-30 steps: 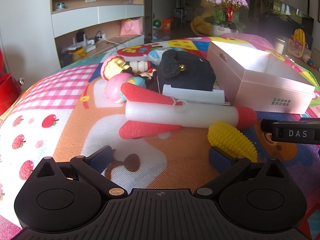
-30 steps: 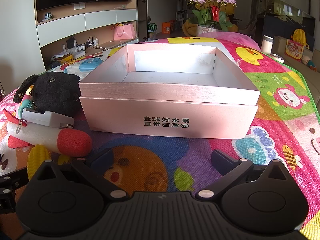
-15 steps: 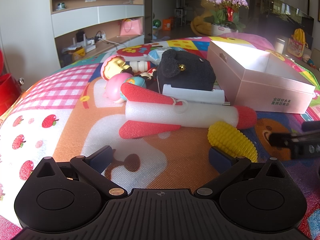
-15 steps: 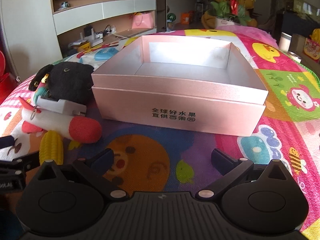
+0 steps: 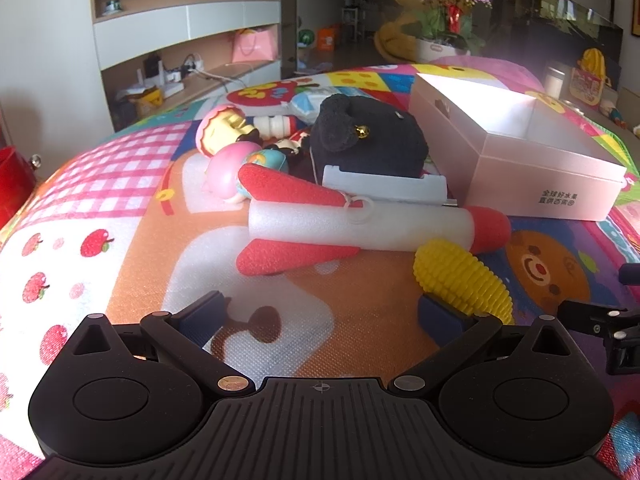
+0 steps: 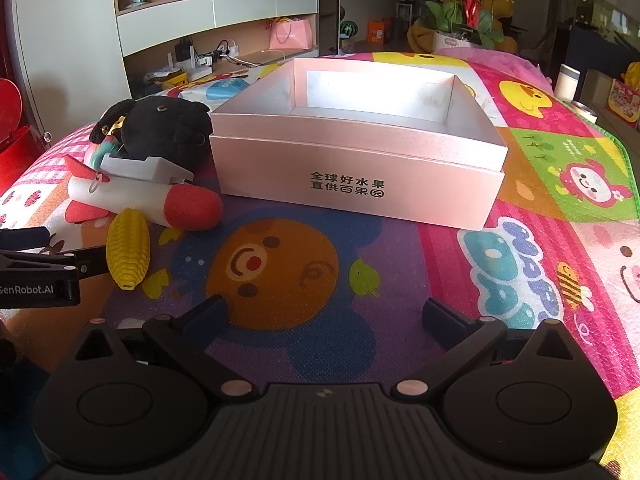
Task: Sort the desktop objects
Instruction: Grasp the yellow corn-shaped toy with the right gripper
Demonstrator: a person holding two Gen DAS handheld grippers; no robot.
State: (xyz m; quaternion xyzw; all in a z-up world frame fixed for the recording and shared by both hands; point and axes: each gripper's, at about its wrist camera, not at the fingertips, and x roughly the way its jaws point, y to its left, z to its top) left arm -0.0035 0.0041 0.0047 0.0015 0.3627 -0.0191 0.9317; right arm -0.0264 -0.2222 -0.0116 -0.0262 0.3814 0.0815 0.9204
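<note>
An open pink box (image 6: 360,168) (image 5: 520,152) stands on the colourful play mat, its inside bare. Left of it lies a heap of toys: a white foam rocket with red nose and fins (image 5: 360,226) (image 6: 136,196), a yellow toy corn (image 5: 460,280) (image 6: 129,254), a black plush (image 5: 368,140) (image 6: 168,128), a grey plastic piece (image 5: 384,186) (image 6: 148,168) and small dolls (image 5: 236,148). My left gripper (image 5: 328,312) is open, low over the mat, the corn beside its right finger. My right gripper (image 6: 324,312) is open over the mat in front of the box.
The play mat (image 6: 540,184) covers the whole surface and curves away at the edges. A shelf unit with a TV (image 6: 216,4) and potted flowers (image 6: 464,12) stand behind. The right gripper's body (image 5: 612,328) shows at the right edge of the left wrist view.
The right gripper has drawn back and swung slightly, so the box looks farther and the toys come more into view. In the left wrist view its body slid down and right. Left gripper unmoved.
</note>
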